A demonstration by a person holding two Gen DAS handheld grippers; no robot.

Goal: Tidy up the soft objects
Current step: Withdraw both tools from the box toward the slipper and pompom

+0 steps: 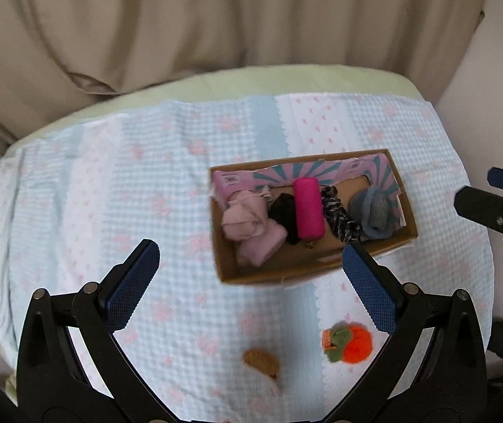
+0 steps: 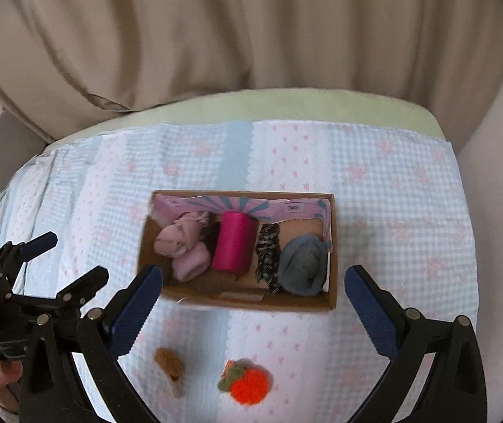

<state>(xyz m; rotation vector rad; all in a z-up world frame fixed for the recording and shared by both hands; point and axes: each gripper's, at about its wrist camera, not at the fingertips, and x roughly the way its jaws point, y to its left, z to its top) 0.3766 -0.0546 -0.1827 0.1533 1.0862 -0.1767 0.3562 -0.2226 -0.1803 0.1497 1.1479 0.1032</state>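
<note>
Both grippers, left (image 1: 251,257) & right (image 2: 253,282), are being held w/ jaws wide, empty; orange toy (image 2: 248,386), lower frame, likely needs boxing next in cardboard box (image 2: 237,301).

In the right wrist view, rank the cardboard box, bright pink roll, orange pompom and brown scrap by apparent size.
1. cardboard box
2. bright pink roll
3. orange pompom
4. brown scrap
The pompom and scrap lie nearer the camera, so their true sizes compared with the roll are less certain.
</note>
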